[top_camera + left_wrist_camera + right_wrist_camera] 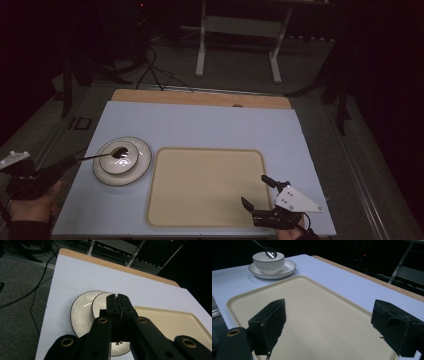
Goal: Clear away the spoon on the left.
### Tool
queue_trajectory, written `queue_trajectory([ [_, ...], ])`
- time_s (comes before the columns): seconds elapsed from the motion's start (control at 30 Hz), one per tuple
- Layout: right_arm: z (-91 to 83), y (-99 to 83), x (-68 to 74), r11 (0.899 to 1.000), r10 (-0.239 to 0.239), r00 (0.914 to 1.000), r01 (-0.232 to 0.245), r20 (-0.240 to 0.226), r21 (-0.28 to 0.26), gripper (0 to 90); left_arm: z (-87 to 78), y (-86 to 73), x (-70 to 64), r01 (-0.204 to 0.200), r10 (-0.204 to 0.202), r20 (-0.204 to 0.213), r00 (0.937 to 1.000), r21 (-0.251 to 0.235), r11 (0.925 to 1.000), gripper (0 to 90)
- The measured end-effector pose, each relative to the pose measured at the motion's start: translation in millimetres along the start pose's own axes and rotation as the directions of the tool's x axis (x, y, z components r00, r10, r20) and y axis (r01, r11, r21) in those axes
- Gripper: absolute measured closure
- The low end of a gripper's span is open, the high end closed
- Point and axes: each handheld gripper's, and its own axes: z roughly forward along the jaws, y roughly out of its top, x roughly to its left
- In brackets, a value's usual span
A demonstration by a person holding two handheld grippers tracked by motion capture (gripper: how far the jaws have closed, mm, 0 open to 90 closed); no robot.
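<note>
Spoon in our left gripper was clamped by its handle, with the bowl end held over the one white bowl, which sat on the one saucer near the left edge of the table. We could not tell whether the bowl held anything. Just right of the saucer lay one beige tray, bare inside. Our right gripper hovered with jaws spread wide over the tray's near right corner.

tray: bare, passable | bowl on saucer: obstacle left of tray | far mat open
</note>
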Motion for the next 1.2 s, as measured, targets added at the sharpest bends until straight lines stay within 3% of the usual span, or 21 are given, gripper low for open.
queue_trajectory([
  [0.1, 0.1, 0.0, 0.0, 1.000, 0.001, 1.0000, -0.001, 0.000, 0.000, 12.9, -1.4, 2.8, -1.5, -0.009, 0.009, 0.000, 1.0000, -0.002, 1.0000, 89.6],
  [0.13, 0.1, 0.0, -0.1, 1.000, 0.002, 1.0000, -0.002, 0.001, 0.000, 12.8, -4.6, 11.1, -6.7, -0.029, 0.029, 0.009, 0.9995, -0.006, 0.9996, 89.6],
  [0.27, -0.2, 0.0, -0.6, 1.000, 0.002, 1.0000, -0.002, 0.001, -0.002, 12.9, -7.2, 20.4, -13.9, -0.061, 0.061, 0.025, 0.9979, -0.006, 0.9981, 89.6],
  [0.47, -0.2, -0.1, -0.7, 1.000, 0.001, 1.0000, -0.001, -0.001, -0.002, 12.9, -2.8, 33.0, -26.6, -0.108, 0.106, 0.088, 0.9905, 0.025, 0.9938, 89.6],
  [0.6, -0.3, -0.2, -1.1, 1.000, 0.001, 1.0000, -0.001, -0.003, -0.002, 12.9, 5.5, 34.9, -38.2, -0.144, 0.137, 0.148, 0.9794, 0.038, 0.9888, 89.6],
  [0.93, -0.4, -0.3, -1.3, 1.000, 0.003, 1.0000, -0.003, -0.009, -0.002, 12.9, 24.0, 39.0, -63.0, -0.238, 0.207, 0.268, 0.9408, 0.088, 0.9671, 89.5],
  [0.97, -0.5, -0.2, -1.4, 1.000, 0.002, 1.0000, -0.002, -0.009, -0.004, 12.9, 26.7, 39.2, -65.7, -0.252, 0.217, 0.284, 0.9338, 0.095, 0.9629, 89.5],
  [1.03, -0.7, -0.2, -1.4, 1.000, 0.003, 0.9999, -0.003, -0.010, -0.004, 12.8, 30.5, 39.2, -69.1, -0.266, 0.223, 0.301, 0.9273, 0.108, 0.9580, 89.5],
  [1.1, -0.7, -0.3, -1.4, 1.000, 0.004, 0.9999, -0.004, -0.011, -0.006, 12.8, 30.5, 39.2, -69.1, -0.266, 0.223, 0.301, 0.9273, 0.108, 0.9580, 89.6],
  [1.13, -1.0, -0.2, -1.6, 1.000, 0.004, 0.9999, -0.004, -0.013, -0.008, 12.9, 38.5, 38.2, -74.8, -0.293, 0.236, 0.333, 0.9129, 0.133, 0.9467, 89.5],
  [1.17, -1.1, -0.2, -1.6, 1.000, 0.004, 0.9999, -0.004, -0.012, -0.009, 12.9, 40.8, 37.9, -76.7, -0.304, 0.240, 0.346, 0.9068, 0.142, 0.9421, 89.5],
  [1.2, -1.3, -0.2, -1.7, 1.000, 0.005, 0.9999, -0.005, -0.012, -0.009, 12.9, 42.9, 37.4, -78.6, -0.308, 0.240, 0.351, 0.9049, 0.150, 0.9395, 89.5],
])
